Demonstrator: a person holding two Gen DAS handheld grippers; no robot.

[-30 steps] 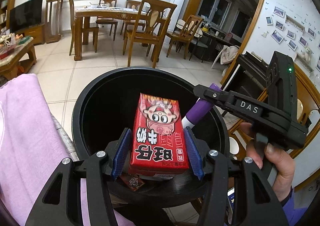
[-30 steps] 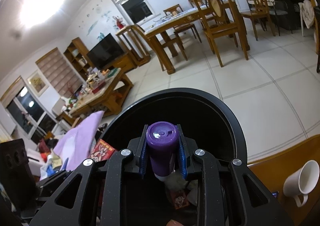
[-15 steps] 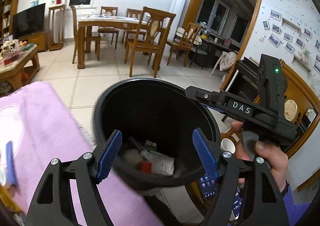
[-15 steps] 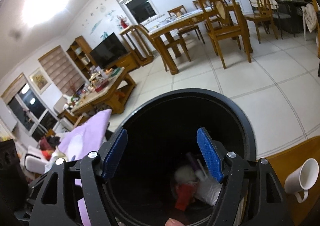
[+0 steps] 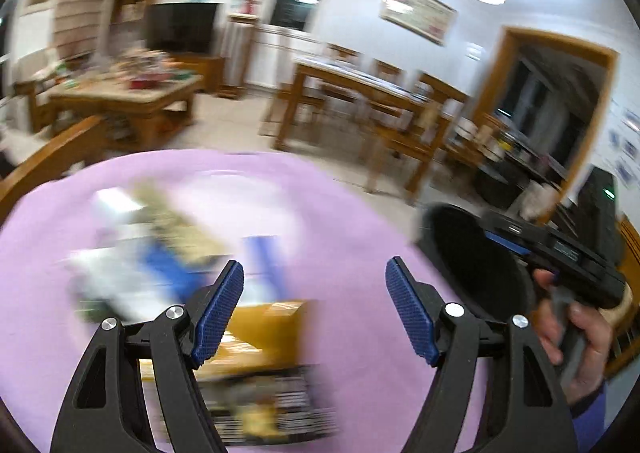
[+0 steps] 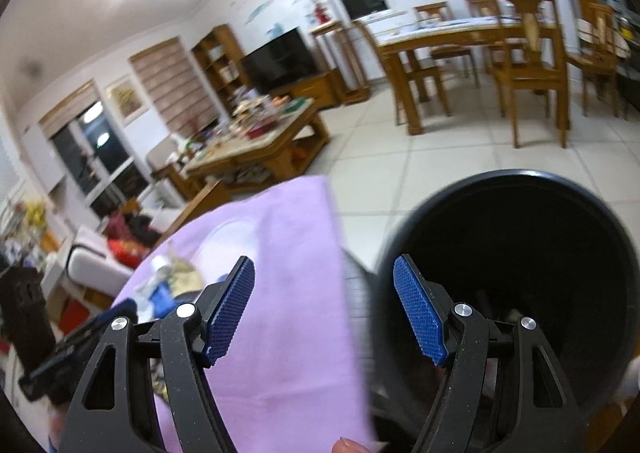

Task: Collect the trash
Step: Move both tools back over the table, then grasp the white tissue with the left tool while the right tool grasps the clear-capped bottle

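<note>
Left wrist view: the left hand-held gripper (image 5: 315,285) hangs released and empty, jaws just opened, over blurred trash (image 5: 256,353) on the purple-clothed counter (image 5: 352,213), whose far edge meets open tiled floor (image 6: 460,169). The right hand-held gripper (image 6: 324,289), likewise just opened and empty, straddles the counter's right edge and the black bin (image 6: 520,181) just beside it.

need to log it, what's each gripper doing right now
left gripper: open, holding nothing, just been opening.
right gripper: open, holding nothing, just been opening.
</note>
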